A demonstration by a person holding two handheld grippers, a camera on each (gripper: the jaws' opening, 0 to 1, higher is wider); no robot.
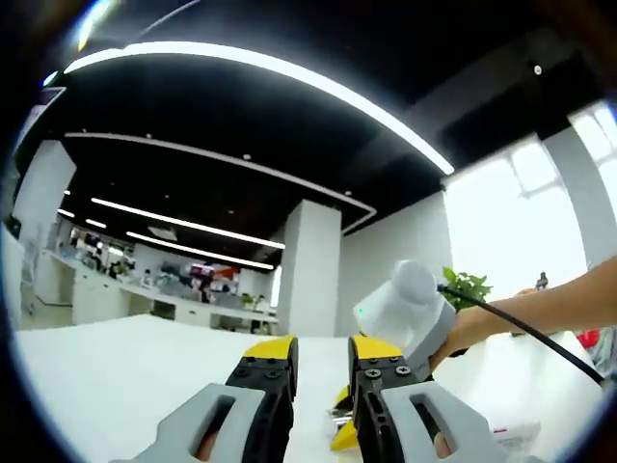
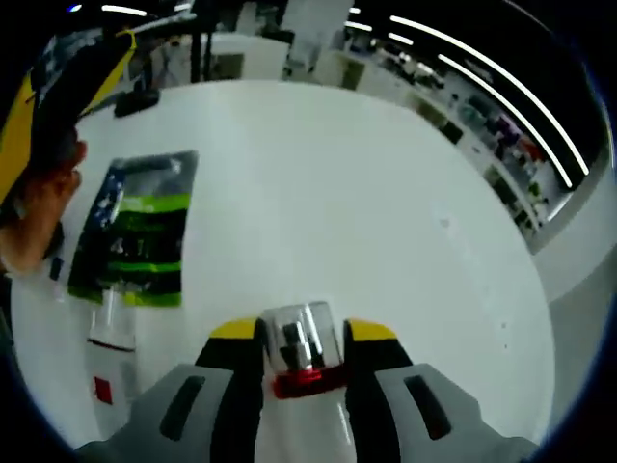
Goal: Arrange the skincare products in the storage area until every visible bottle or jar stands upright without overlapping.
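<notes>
- Right gripper [image 2: 303, 349], in the right gripper view: yellow-tipped jaws are clenched on a bottle with a clear cap [image 2: 306, 340] and a red band below the cap; its white body runs down between the grey finger mounts.
- The held bottle sits above the white table [image 2: 386, 193], apart from the other products.
- Left of the jaws, a white bottle [image 2: 108, 359] with a red mark lies on its side on the table, its clear end just touching a green and black sachet pack [image 2: 135, 231] lying flat.
- A hand [image 2: 39, 217] shows at the left edge, beside the pack.
- Left gripper [image 1: 322, 369], in the left gripper view: jaws stand apart with a gap between the yellow tips and nothing between them; released.
- Beyond them, the person's hand [image 1: 472, 333] holds the other gripper's white body, with a black cable [image 1: 521, 328] running off it.
- A potted plant [image 1: 468, 287] stands behind, by the bright window.
</notes>
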